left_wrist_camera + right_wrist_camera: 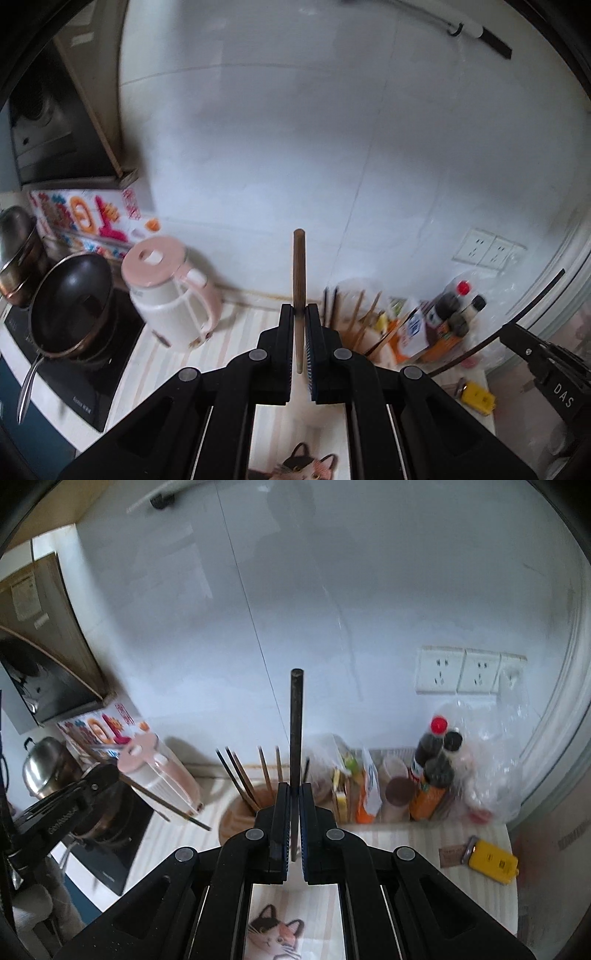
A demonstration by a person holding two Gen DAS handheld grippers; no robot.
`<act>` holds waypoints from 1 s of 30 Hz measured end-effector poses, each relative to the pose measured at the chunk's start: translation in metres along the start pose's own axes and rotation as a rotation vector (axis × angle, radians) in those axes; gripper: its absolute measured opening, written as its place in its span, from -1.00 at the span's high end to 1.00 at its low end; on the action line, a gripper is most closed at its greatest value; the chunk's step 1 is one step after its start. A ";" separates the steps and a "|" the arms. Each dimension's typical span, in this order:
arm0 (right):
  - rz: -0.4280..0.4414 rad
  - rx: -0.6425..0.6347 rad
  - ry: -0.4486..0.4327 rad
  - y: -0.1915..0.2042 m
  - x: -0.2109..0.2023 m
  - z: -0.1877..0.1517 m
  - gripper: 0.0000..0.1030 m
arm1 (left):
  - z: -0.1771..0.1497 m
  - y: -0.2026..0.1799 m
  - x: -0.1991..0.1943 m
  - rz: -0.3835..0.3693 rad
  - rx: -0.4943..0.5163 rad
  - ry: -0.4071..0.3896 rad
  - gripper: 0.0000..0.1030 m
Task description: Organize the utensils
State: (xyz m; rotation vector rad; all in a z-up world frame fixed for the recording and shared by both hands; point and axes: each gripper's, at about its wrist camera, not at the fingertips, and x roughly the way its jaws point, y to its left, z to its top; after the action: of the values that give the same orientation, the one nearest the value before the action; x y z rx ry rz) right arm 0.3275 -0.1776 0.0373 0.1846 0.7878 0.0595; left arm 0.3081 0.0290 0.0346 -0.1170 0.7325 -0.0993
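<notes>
My left gripper [299, 314] is shut on a brown wooden chopstick [298, 266] that stands upright between its pads, above the striped counter. My right gripper [294, 792] is shut on a dark chopstick [296, 720], also upright. A round wooden holder [236, 819] with several chopsticks [240, 775] stands on the counter just beyond my right gripper; it also shows in the left wrist view [364, 317], ahead and right of the left gripper. The left gripper with its chopstick [162, 801] shows at the left of the right wrist view.
A pink kettle [173, 291] stands left of centre, beside a black pan [70, 306] on the cooktop [88, 369]. Sauce bottles [434, 771], packets and a plastic bag [491, 760] crowd the back right. A yellow object [493, 862] lies at the right. Wall sockets [460, 670] are above.
</notes>
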 end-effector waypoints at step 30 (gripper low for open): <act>-0.012 0.074 0.086 -0.012 0.091 0.029 0.91 | 0.038 -0.029 0.076 -0.080 0.021 0.045 1.00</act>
State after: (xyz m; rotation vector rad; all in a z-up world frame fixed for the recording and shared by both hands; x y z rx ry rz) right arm 0.4120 -0.1821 -0.0087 0.2488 0.8774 0.0269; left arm 0.3886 -0.0071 0.0165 -0.1243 0.7719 -0.1864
